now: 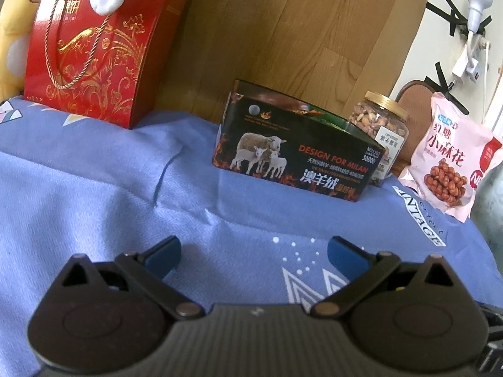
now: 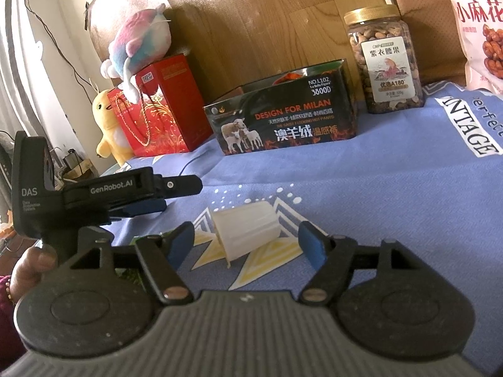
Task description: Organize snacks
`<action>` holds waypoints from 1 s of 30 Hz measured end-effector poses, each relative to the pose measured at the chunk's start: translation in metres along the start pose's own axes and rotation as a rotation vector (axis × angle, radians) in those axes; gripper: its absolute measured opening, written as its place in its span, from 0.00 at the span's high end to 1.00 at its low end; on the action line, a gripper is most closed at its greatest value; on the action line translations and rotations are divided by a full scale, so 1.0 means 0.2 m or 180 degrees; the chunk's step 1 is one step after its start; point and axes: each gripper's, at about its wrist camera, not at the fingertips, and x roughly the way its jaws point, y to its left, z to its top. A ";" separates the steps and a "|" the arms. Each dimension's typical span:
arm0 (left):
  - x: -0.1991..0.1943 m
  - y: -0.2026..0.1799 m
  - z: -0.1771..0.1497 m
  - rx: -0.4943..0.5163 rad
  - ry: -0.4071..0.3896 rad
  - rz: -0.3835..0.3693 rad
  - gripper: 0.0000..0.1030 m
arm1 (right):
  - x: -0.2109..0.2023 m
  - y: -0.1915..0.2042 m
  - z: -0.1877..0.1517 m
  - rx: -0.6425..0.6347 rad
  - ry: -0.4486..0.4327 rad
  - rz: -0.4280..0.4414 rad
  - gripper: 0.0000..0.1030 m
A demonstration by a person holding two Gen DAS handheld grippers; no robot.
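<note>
Closing right gripper (image 2: 246, 243), jaws wide apart, squarely around near white cup (image 2: 245, 231); keeping left gripper (image 1: 253, 254), likewise agape, clear.

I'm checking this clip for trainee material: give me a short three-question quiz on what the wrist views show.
1. True or false: the right gripper is shut on the white plastic cup.
2. Which stands directly beside the pink snack bag? A) red gift box B) nut jar C) yellow plush chick
3. Fill in: the black box with sheep printed on it is open at the ____.

Key: 1 false, the gripper is open and the cup lies on its side between the fingers. 2 B. 3 top.
</note>
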 end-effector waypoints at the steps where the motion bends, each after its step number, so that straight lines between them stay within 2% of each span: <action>1: 0.00 0.00 0.00 0.0003 0.0001 0.0003 0.00 | 0.00 0.00 0.00 0.0000 0.0000 0.0000 0.27; 30: 0.00 -0.01 0.00 0.0042 0.0008 0.0035 0.00 | 0.00 0.00 0.00 -0.0007 0.0002 0.0005 0.24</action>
